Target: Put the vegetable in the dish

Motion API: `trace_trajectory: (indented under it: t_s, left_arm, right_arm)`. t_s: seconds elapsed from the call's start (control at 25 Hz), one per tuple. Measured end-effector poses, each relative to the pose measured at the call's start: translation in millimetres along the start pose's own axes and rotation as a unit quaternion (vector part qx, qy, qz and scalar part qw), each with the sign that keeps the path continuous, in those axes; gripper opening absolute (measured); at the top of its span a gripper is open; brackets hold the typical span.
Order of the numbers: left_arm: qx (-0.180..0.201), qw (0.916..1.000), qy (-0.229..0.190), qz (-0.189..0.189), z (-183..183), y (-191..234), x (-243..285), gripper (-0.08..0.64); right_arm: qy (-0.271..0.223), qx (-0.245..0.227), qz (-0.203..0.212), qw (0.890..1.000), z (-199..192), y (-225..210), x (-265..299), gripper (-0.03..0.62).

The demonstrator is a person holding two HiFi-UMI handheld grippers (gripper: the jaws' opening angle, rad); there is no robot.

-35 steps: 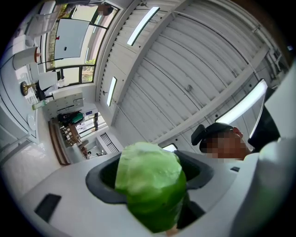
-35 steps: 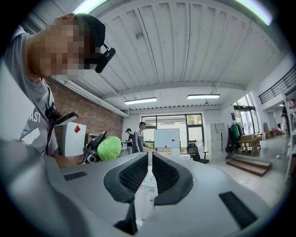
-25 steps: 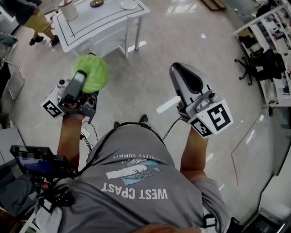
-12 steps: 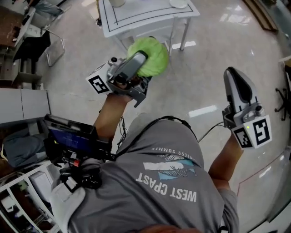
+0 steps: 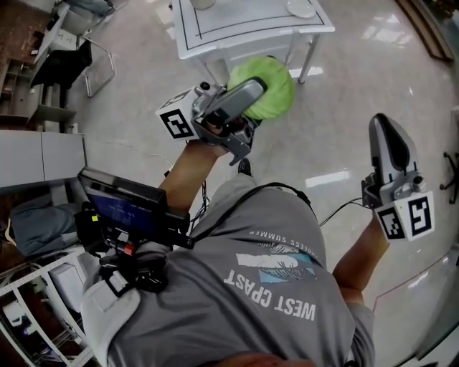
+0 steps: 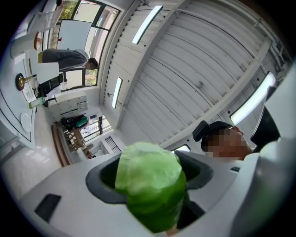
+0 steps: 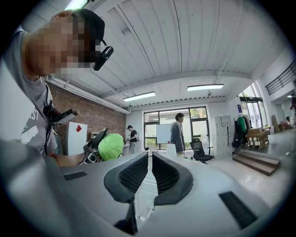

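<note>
A round green cabbage point(image 5: 278, 89) is clamped between the wide-standing jaws of my left gripper point(image 5: 259, 92), held up in the air in front of the person's chest. In the left gripper view the cabbage point(image 6: 150, 183) fills the gap between the dark pads point(image 6: 104, 178). A white table point(image 5: 251, 32) stands just beyond it, with a small white dish point(image 5: 301, 8) near its far right corner. My right gripper point(image 5: 389, 140) hangs at the right, shut, with nothing between its jaws; its pads point(image 7: 134, 175) nearly meet. The cabbage point(image 7: 111, 146) shows at that view's left.
A chair point(image 5: 97, 54) and grey cabinets point(image 5: 43, 154) stand at the left over a glossy floor. A dark screen device point(image 5: 133, 211) hangs at the person's left side. In the right gripper view a person point(image 7: 177, 132) stands by the far windows.
The person has turned and stepped toward the white table, which now lies straight ahead. The left gripper has moved up and right in the view with the cabbage still clamped.
</note>
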State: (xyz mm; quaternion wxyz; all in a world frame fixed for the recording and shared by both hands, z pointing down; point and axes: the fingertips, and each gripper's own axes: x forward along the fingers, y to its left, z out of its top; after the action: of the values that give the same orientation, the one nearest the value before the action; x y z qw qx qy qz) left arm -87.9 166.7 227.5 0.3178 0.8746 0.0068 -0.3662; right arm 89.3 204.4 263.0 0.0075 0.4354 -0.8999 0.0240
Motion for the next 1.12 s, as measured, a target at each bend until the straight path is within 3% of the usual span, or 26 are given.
trace_trajectory:
  t_s: [0.12,0.32,0.48,0.92,1.12]
  left_arm:
    - [-0.008,0.9999,0.005,-0.012,24.8,14.2,-3.5,0.319]
    - [0.01,0.9991,0.032,-0.024,53.2,40.9,-20.7,0.319]
    - [-0.001,0.9989,0.037,-0.03,87.8,88.0,-11.6,0.319]
    - [-0.023,0.9985,0.041,-0.026,87.2,88.2,-13.6,0.319]
    - [-0.021,0.9993,0.027,-0.014,92.7,97.6,-3.7,0.319]
  right_arm:
    - [-0.003,-0.008,-0.012,1.0,3.8,0.6,26.0,0.011]
    - [-0.014,-0.016,-0.034,0.999,-7.3,3.0,64.6,0.011]
    - [-0.008,-0.022,-0.04,0.999,-4.9,-26.5,114.7,0.011]
    - [0.008,-0.031,-0.051,0.998,9.7,-20.4,112.9,0.011]
    - [0.01,-0.026,-0.037,0.999,15.1,-30.8,120.6,0.011]
